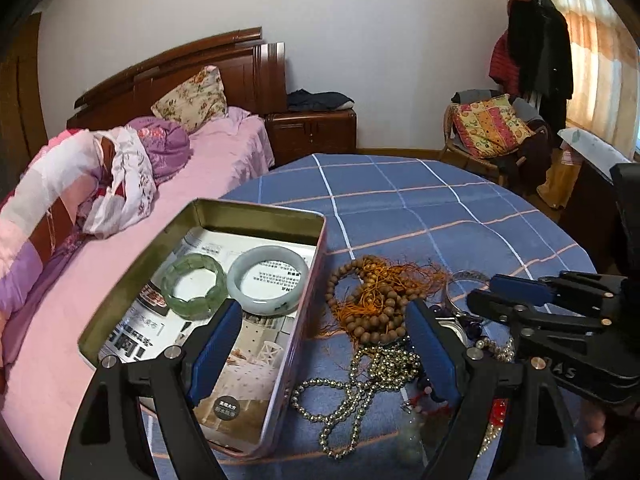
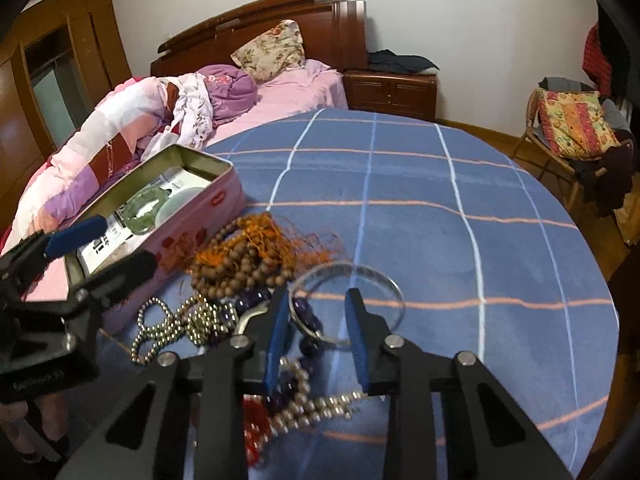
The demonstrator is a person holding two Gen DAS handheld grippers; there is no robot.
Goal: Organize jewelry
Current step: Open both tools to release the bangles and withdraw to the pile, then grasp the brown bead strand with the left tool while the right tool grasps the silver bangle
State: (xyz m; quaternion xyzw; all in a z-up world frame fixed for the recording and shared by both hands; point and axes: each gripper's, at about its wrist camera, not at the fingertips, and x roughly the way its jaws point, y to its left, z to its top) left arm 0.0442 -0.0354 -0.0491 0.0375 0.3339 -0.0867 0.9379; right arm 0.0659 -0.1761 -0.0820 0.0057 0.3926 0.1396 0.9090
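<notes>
Tin box (image 1: pixel 256 216): open, rectangular, pink outside, lined with printed paper; stands at the bed-side edge of the round table (image 1: pixel 460 208), which is covered in blue checked cloth.

Inside the tin: green bangle (image 1: pixel 195 283) and pale jade bangle (image 1: pixel 268 280), side by side and touching, flat on the paper.

Just beside the tin, on the cloth: wooden bead strand (image 1: pixel 372 300) with orange tassel cord, heaped. Nearer the cameras than the tin: silver bead chain (image 1: pixel 352 396), looped and tangled. Past the wooden beads from the tin: thin silver bangle (image 2: pixel 348 304), purple beads (image 2: pixel 308 320), pearl strand (image 2: pixel 316 408), a red bead item (image 2: pixel 256 420), all overlapping.

Left gripper (image 1: pixel 326 354): jaws wide apart, empty, one finger above the tin's interior, the other beside the wooden beads.

Right gripper (image 2: pixel 316 338): jaws partly apart, astride the near rim of the silver bangle, not closed on it.
</notes>
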